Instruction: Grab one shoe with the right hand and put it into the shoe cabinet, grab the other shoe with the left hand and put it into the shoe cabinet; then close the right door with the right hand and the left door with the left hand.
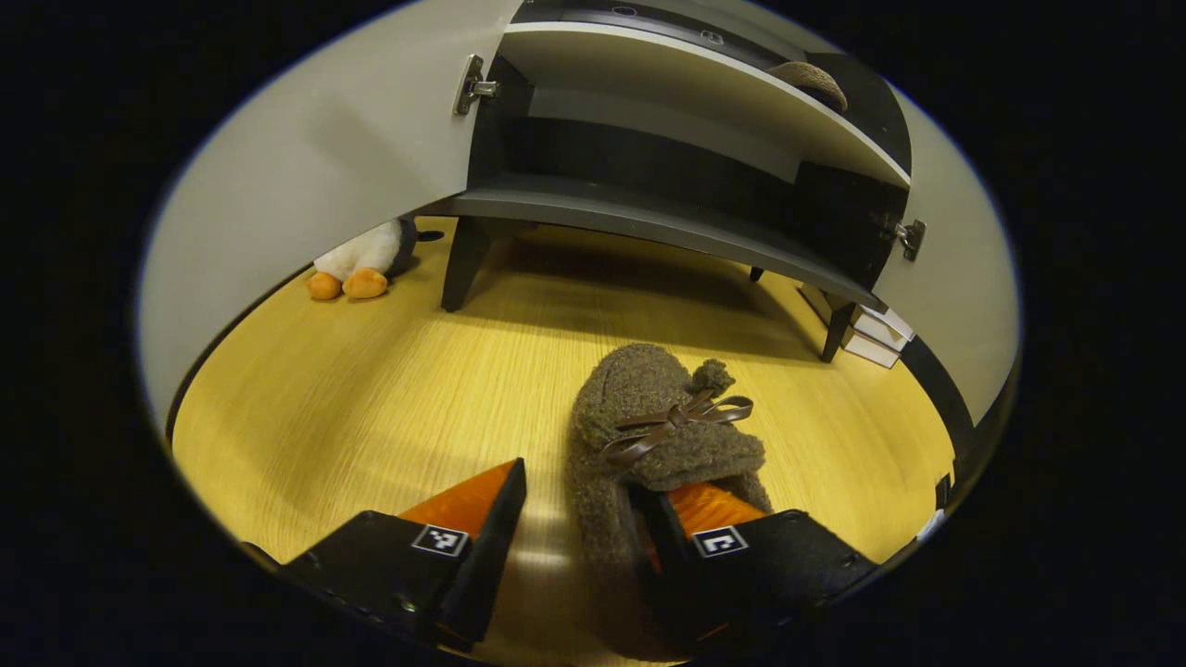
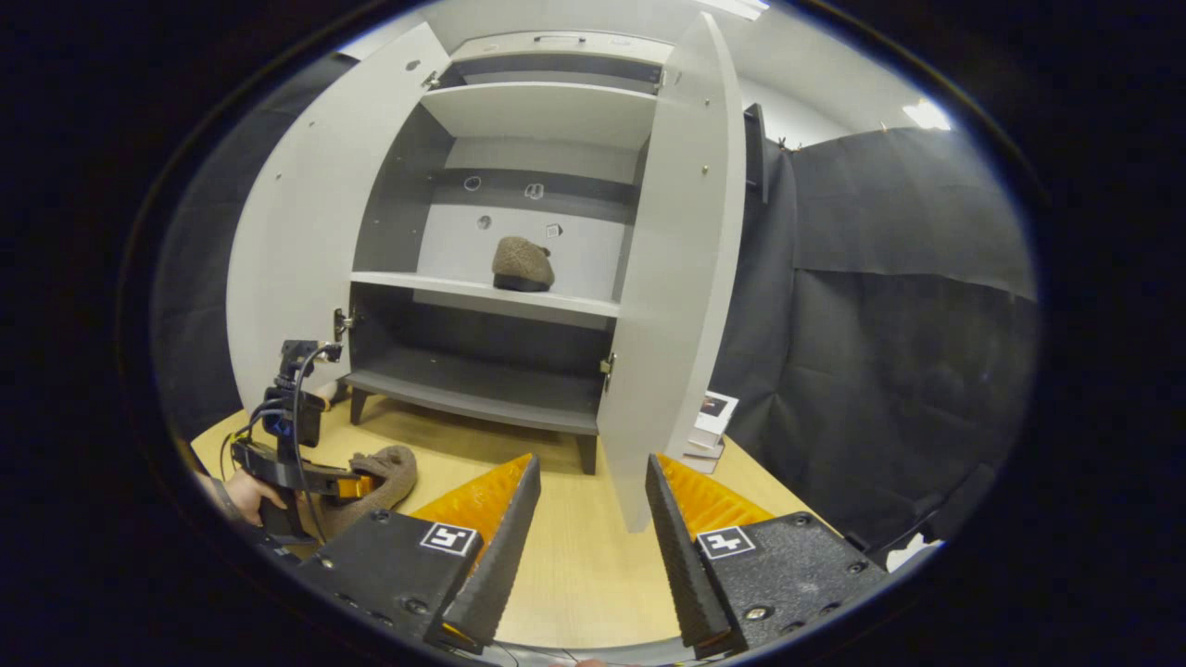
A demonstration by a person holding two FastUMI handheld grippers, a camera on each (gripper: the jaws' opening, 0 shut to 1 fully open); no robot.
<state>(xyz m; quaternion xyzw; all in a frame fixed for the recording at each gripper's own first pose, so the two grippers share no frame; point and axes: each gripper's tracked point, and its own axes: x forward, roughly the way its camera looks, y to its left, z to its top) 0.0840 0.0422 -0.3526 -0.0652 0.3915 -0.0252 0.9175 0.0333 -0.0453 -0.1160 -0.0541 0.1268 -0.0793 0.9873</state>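
One shoe [image 2: 522, 263] already rests on the middle shelf [image 2: 435, 283] of the shoe cabinet [image 1: 649, 139]; the second shoe [image 1: 649, 426] lies on the wooden floor [image 1: 371, 371] in front of the cabinet, toe toward it.

Risks, as judged from this moment:
- The left gripper [image 1: 579, 519] stands open with one finger inside the shoe's opening and the other on the bare floor beside it. If it closes here, it would pinch only one soft side wall. That fleecy wall is likely to fold or slip, so the shoe could tilt or drop on the way up.
- The leather bow [image 1: 681, 421] sits just ahead of the inner finger and could snag.
- The left door [image 1: 306, 157] and right door [image 2: 672, 278] are both swung wide; a carried shoe hanging low could catch the lower shelf's edge [image 1: 649, 222].
- A plush toy [image 1: 357, 269] lies on the floor by the cabinet's left leg, near the door's sweep, and may obstruct closing.

Pose: the left gripper is held low and nearly level over the heel of the shoe, pointing at the cabinet; in the right gripper view a hand [image 2: 246, 496] grips its handle close to the floor. The right gripper [image 2: 588, 537] is open and empty, held higher and well back, aimed at the edge of the right door.
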